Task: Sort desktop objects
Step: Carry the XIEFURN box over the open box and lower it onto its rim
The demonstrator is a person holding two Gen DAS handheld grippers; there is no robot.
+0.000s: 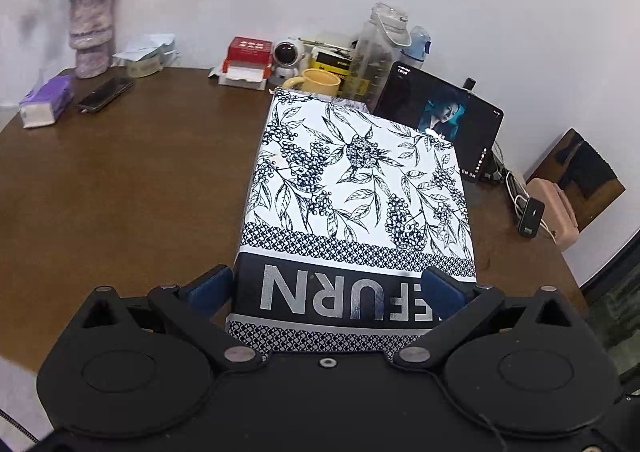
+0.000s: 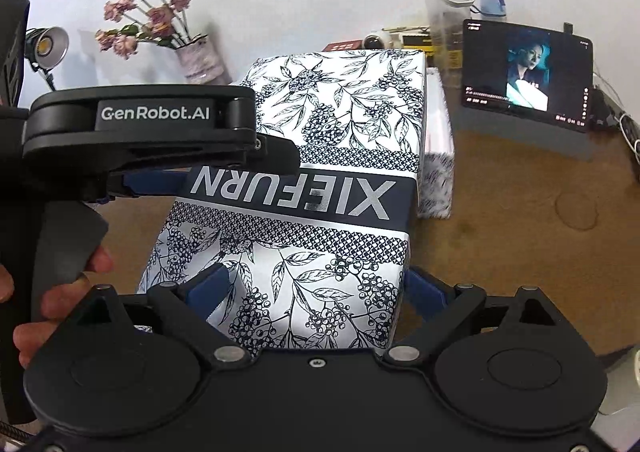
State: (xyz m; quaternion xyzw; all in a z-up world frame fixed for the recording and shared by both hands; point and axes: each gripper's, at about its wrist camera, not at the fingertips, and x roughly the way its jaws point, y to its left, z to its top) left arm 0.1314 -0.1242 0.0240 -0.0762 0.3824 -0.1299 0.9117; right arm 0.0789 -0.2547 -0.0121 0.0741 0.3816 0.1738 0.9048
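The left gripper (image 1: 328,288) and the right gripper (image 2: 316,288) both pinch the floral box (image 2: 328,155) above the wooden table (image 1: 140,179).

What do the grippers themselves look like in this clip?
Both are matte black plastic, with two round discs on the body, angled linkage arms with silver pins, and blue finger pads. The left gripper carries white "GenRobot.AI" lettering on its side; a thin black cable crosses its body.
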